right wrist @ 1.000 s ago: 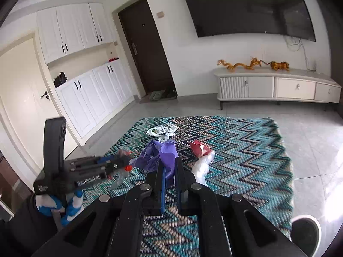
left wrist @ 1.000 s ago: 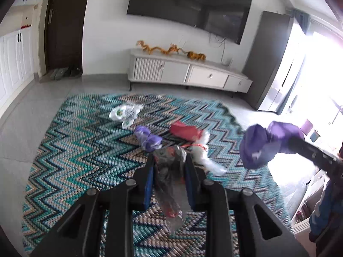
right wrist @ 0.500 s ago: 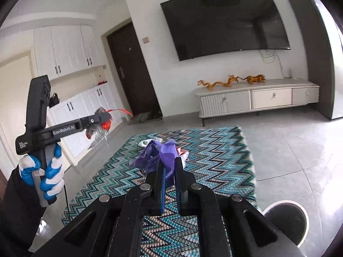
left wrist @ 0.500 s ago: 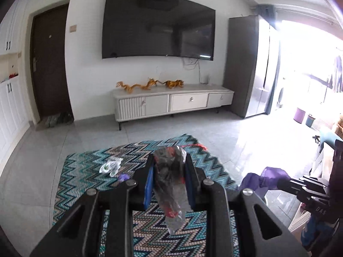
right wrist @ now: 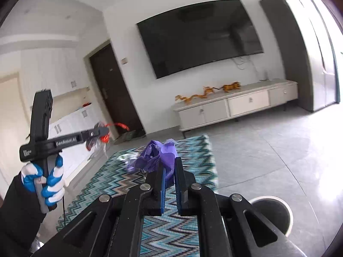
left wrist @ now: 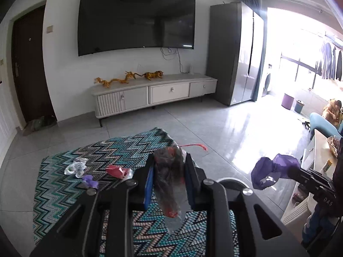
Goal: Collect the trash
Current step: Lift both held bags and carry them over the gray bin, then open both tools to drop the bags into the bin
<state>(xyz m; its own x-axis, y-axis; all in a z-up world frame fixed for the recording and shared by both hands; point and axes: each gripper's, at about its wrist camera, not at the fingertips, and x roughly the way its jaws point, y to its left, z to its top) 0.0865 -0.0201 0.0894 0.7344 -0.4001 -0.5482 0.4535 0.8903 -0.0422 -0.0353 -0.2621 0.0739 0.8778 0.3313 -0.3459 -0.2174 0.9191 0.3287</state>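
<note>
My left gripper [left wrist: 169, 160] is shut on a crumpled clear plastic wrapper [left wrist: 171, 184] with red bits, held up above the zigzag rug [left wrist: 64, 192]. My right gripper [right wrist: 170, 171] is shut on a bunched purple plastic bag [right wrist: 160, 154]. In the left wrist view the purple bag [left wrist: 272, 171] hangs to the right, over the floor. A round white trash bin [right wrist: 285, 209] stands low at the right, just off the rug. On the rug lie a white wrapper [left wrist: 75, 168], a red packet [left wrist: 116, 170] and a purple scrap [left wrist: 90, 181].
A gloved hand [right wrist: 51, 184] holds the left gripper [right wrist: 106, 131] at the left of the right wrist view. A white TV cabinet [left wrist: 154, 94] stands by the far wall under a large TV. A white table [left wrist: 317, 150] and a seated person [left wrist: 334, 111] are at the right.
Both grippers have risen from the rug with their trash and swung right. The bin has come into view below the right gripper.
</note>
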